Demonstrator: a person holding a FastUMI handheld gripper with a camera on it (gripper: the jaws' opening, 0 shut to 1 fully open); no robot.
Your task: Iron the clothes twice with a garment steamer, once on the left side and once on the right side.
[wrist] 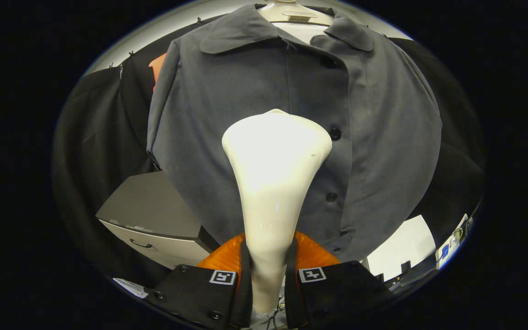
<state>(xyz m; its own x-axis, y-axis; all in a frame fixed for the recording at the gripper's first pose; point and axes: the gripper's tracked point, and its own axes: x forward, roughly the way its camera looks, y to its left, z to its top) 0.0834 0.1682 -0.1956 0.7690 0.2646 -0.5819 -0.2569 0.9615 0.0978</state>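
A grey button-up shirt (255,82) hangs on a white hanger (291,16) straight ahead, its collar spread and its dark button row (335,134) running down right of centre. My gripper (267,263) is shut on the neck of a white garment steamer (275,183), both fingers pressing its narrow handle. The steamer's wide head rises beyond the fingers and sits against the shirt's chest, just left of the button row, covering the cloth behind it.
A grey drawer cabinet (149,215) with a dark handle stands low on the left, beside the shirt's hem. A white panel (406,247) and some small clutter lie low on the right. Black cloth walls close in behind the shirt.
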